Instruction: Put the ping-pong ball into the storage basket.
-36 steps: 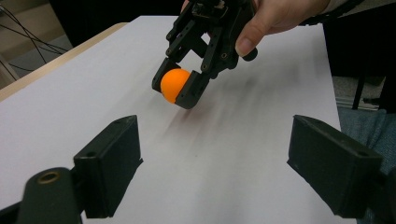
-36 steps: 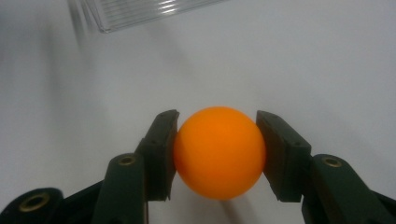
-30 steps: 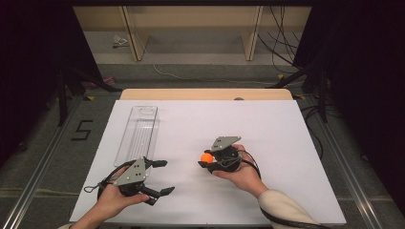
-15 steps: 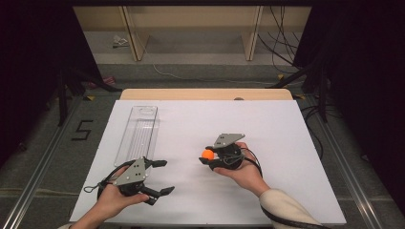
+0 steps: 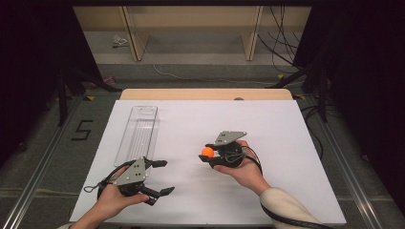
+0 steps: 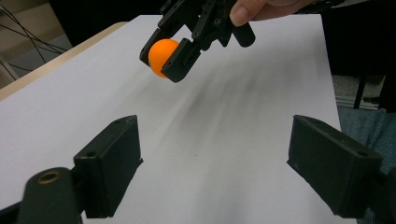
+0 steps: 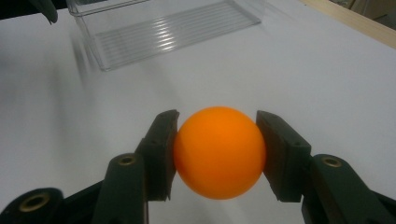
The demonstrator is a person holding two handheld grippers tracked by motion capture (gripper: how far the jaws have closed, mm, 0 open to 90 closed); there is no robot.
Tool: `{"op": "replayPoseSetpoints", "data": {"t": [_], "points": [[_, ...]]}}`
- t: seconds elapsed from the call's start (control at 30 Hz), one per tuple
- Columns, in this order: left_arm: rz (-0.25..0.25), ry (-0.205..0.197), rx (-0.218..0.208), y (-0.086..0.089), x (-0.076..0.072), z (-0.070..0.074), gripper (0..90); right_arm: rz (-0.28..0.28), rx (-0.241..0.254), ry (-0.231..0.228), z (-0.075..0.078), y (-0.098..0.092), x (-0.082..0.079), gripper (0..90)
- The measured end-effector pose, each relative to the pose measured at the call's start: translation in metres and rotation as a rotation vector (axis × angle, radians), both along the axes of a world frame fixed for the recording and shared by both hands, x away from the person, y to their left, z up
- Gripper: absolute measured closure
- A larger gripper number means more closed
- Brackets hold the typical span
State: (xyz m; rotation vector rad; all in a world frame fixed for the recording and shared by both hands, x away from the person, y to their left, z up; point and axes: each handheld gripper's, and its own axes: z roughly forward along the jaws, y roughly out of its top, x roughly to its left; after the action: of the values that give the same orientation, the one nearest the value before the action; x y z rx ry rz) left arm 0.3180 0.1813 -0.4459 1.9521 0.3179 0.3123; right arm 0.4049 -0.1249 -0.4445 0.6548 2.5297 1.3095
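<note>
An orange ball (image 7: 218, 151) sits squeezed between both pads of my right gripper (image 7: 216, 151), held a little above the white table. From above, that ball (image 5: 207, 152) shows at the left tip of the right gripper (image 5: 209, 153), near the table's middle. In the left gripper view the ball (image 6: 161, 54) hangs ahead, clamped by the other hand's jaws. My left gripper (image 5: 161, 177) rests low at the front left, pointing right, jaws spread wide with nothing between them. Its own pads (image 6: 114, 154) frame bare table.
A clear, empty plastic tray (image 5: 138, 130) lies lengthwise on the left of the white table (image 5: 267, 129); its near end (image 7: 159, 28) lies ahead of the ball in the right gripper view. A wooden strip (image 5: 205, 94) edges the table's far side.
The right gripper with the ball has drifted slightly up and to the right. The left gripper has kept still.
</note>
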Motion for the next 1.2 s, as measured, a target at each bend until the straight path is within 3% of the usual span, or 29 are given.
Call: {"op": "replayPoseSetpoints", "data": {"t": [1.2], "points": [[-0.002,0.002,-0.001,0.000,-0.001,0.000,16.6,-0.010,0.045,-0.029,0.020,0.006,0.008,51.4]]}}
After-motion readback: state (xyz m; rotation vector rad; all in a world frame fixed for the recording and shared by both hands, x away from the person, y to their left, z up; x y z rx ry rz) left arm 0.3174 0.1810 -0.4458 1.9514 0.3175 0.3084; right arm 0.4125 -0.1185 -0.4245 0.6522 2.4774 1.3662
